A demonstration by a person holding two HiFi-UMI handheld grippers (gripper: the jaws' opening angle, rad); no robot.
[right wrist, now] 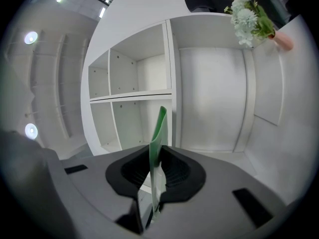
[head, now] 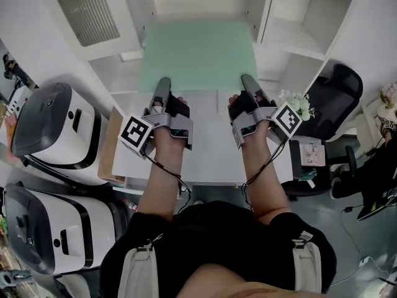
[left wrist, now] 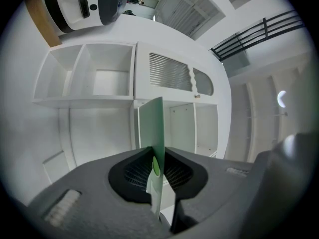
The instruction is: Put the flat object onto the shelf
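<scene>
A flat pale green board (head: 198, 53) is held level in front of me, over the white shelf unit (head: 298, 48). My left gripper (head: 162, 87) is shut on its near left edge, and my right gripper (head: 248, 84) is shut on its near right edge. In the left gripper view the green board (left wrist: 153, 133) stands edge-on between the pads. The right gripper view shows the same board (right wrist: 158, 138) edge-on, pinched between the jaws, with open white shelf compartments (right wrist: 132, 88) beyond it.
White shelf compartments (head: 115, 73) lie on both sides of the board. Two large white and grey machines (head: 56, 126) stand at the left. A black office chair (head: 335, 98) and a pot of white flowers (head: 298, 104) are at the right.
</scene>
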